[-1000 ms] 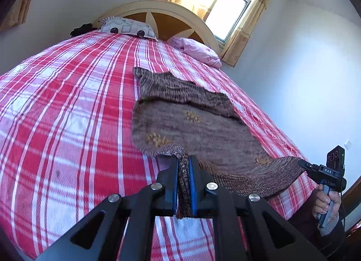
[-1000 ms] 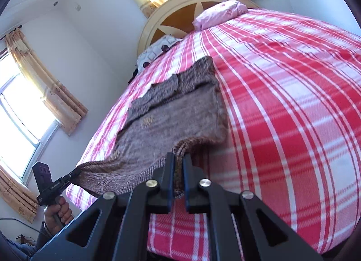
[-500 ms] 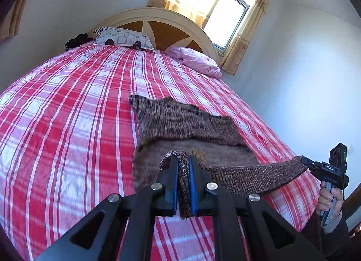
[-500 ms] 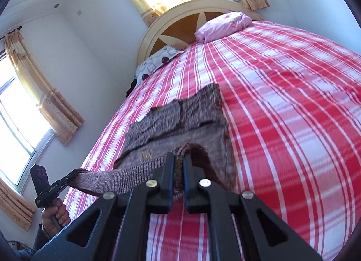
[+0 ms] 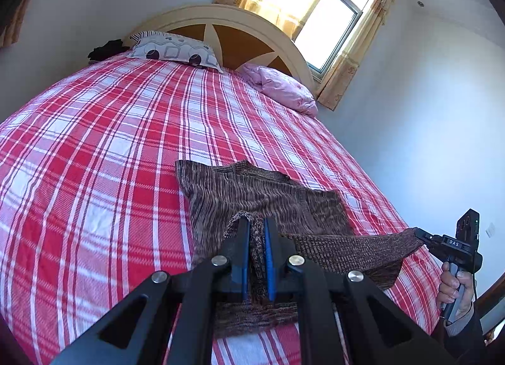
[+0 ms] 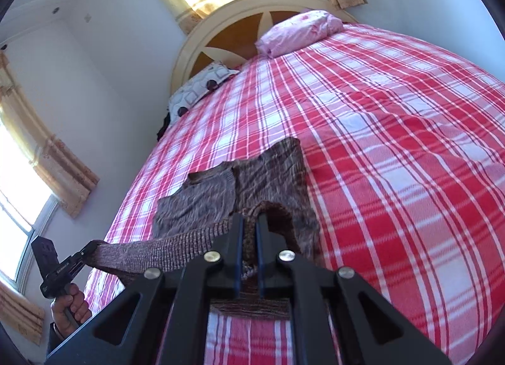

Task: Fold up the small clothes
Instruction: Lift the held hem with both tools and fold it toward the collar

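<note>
A small brown knitted sweater (image 5: pixel 252 191) lies on the red plaid bed (image 5: pixel 94 150), its near hem lifted. My left gripper (image 5: pixel 256 226) is shut on one hem corner. My right gripper (image 6: pixel 249 223) is shut on the other corner; it also shows at the right of the left wrist view (image 5: pixel 419 235). The hem band (image 5: pixel 347 248) is stretched taut between the two grippers, above the sweater's far half. In the right wrist view the sweater (image 6: pixel 246 182) lies ahead, and the left gripper (image 6: pixel 86 248) shows at lower left.
A patterned pillow (image 5: pixel 176 52) and a pink pillow (image 5: pixel 281 87) lie at the headboard (image 5: pixel 240 27). A dark item (image 5: pixel 105 49) sits at the bed's far left corner. A window with curtains (image 5: pixel 331 30) is behind. A white wall runs along the bed's right side.
Both grippers have lifted the sweater's near hem and carried it forward over the garment toward the headboard. Less of the sweater's front shows now.
</note>
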`<act>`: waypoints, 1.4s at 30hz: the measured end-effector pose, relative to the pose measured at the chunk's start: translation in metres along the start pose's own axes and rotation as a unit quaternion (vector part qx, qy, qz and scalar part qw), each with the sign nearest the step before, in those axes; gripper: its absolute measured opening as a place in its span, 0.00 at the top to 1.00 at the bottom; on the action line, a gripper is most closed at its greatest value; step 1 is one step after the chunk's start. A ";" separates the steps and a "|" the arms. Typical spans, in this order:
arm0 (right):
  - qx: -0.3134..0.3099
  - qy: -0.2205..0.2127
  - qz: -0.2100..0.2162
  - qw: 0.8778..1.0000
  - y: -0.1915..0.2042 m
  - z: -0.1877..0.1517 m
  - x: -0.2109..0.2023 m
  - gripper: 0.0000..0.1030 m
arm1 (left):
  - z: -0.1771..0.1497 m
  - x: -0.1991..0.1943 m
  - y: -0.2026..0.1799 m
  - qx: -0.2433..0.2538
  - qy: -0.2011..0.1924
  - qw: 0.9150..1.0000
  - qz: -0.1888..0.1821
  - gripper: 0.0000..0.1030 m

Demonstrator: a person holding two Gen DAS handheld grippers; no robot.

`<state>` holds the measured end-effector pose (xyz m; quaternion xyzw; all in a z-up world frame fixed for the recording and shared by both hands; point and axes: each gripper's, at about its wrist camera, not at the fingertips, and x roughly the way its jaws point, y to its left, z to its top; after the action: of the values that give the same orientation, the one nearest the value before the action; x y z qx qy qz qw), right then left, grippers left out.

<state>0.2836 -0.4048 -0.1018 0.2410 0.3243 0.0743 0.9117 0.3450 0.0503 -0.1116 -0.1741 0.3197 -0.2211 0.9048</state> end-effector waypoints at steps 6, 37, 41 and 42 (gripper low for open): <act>0.001 0.010 -0.009 1.000 -0.001 0.028 0.036 0.91 | 0.020 0.033 0.018 -0.019 0.012 1.000 0.006 0.92; 0.093 0.066 -0.067 0.991 -0.077 0.100 0.195 0.65 | 0.074 0.163 0.110 -0.144 0.079 0.986 0.033 0.91; 0.092 0.099 0.009 0.991 -0.073 0.082 0.167 0.18 | 0.073 0.142 0.100 -0.113 0.088 0.989 0.024 0.91; 0.082 0.104 0.006 0.991 -0.070 0.077 0.160 0.19 | 0.072 0.139 0.097 -0.105 0.094 0.990 0.028 0.91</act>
<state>0.4549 -0.4496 -0.1726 0.3084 0.4207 0.0774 0.8497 0.5169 0.0740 -0.1727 -0.2380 0.4295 -0.1763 0.8531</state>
